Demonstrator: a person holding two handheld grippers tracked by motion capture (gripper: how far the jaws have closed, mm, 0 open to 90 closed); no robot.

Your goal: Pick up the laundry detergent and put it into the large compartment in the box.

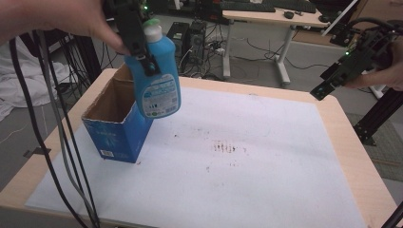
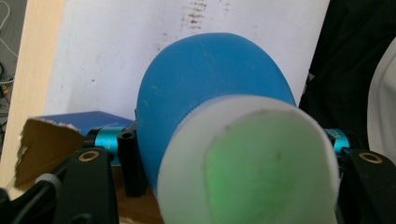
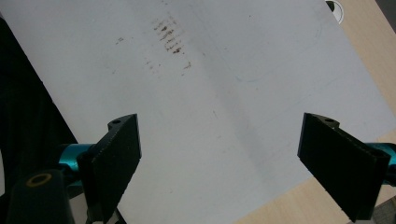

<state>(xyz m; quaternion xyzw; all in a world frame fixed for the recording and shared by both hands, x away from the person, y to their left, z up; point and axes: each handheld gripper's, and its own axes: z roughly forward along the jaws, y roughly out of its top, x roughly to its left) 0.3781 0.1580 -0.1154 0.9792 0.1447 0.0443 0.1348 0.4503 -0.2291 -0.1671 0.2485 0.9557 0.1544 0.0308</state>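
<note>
While the left gripper (image 1: 142, 52) clamps the upright blue bottle (image 1: 159, 88) just above the open box (image 1: 114, 126), the right gripper (image 1: 332, 78) hangs wide open, well apart.

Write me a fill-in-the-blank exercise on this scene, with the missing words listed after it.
1. The left gripper is shut on a blue ____.
2. The bottle hangs above an open blue ____.
3. The right gripper holds its jaws ____, with nothing between them.
4. The bottle's cap is white and ____.

Missing words: bottle; box; open; green
</note>
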